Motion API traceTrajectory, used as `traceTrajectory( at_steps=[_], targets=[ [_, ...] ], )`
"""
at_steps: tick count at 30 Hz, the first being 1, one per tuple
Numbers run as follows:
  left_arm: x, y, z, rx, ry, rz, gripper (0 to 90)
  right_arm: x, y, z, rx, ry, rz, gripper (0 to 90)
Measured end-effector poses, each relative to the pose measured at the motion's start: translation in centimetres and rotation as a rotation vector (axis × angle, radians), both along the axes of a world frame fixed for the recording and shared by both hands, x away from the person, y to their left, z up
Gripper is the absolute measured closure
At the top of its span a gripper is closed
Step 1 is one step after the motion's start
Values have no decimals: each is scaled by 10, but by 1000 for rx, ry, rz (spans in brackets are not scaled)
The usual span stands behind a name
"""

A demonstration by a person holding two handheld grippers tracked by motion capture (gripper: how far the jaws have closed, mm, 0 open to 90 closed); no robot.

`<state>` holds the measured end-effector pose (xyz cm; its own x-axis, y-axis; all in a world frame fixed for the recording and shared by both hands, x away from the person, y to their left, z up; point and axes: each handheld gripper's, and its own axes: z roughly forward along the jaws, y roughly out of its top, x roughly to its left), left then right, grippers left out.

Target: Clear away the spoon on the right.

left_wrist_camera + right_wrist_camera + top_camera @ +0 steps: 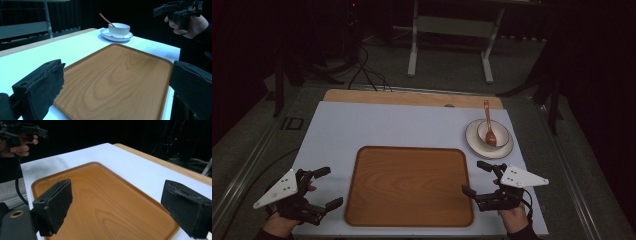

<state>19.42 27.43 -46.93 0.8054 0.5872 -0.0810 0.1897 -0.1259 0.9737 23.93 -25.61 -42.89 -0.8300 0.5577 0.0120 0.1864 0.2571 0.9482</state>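
Woodgrain rounded-corner tray (408, 186) between spread grippers; glossy white bowl (497, 131) on saucer (474, 138)

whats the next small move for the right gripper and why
Probably reach the right gripper forward toward the white bowl with the wooden spoon on its white saucer. Its jaws stand open and empty, the bowl sits just ahead of it, and the wooden tray lies bare.

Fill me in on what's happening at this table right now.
A person holds a two-jaw gripper in each hand at either side of a wooden tray. The left gripper and right gripper both have their jaws apart and hold nothing. Nothing lies on the tray. At the far right of the white table, a white bowl sits on a saucer with a wooden spoon in it, untouched.
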Motion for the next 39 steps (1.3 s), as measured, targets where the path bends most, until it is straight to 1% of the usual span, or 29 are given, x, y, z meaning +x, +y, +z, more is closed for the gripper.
traceTrajectory(
  at_steps=[5, 12, 15, 17, 20, 22, 25, 31, 36, 39],
  targets=[
    [0, -1, 0, 0, -2, -9, 0, 2, 1, 7, -7, -9, 11, 100],
    [0, -2, -1, -1, 2, -21, 0, 7, 2, 23, -8, -54, 0, 100],
    [0, -2, -1, 0, 3, -24, 0, 10, 1, 31, -3, -65, 1, 100],
    [0, -2, -1, -2, 3, -26, 0, 13, 0, 37, 11, -71, 4, 100],
    [0, -2, -1, -4, 3, -26, 0, 16, 1, 44, 5, -91, 1, 100],
    [0, -2, -1, -5, 4, -27, 0, 17, 1, 46, 3, -96, 1, 100],
    [0, -2, -1, -6, 4, -28, 0, 24, 1, 54, -1, -113, -1, 100],
    [0, -2, -2, -5, 7, -29, 0, 30, 2, 62, -5, -138, -19, 100],
    [0, -2, -2, -1, 11, -29, 0, 35, 0, 66, 4, -160, -54, 102],
    [0, -2, -2, 0, 11, -29, 0, 41, -1, 67, 10, -153, -61, 102]
  ],
)
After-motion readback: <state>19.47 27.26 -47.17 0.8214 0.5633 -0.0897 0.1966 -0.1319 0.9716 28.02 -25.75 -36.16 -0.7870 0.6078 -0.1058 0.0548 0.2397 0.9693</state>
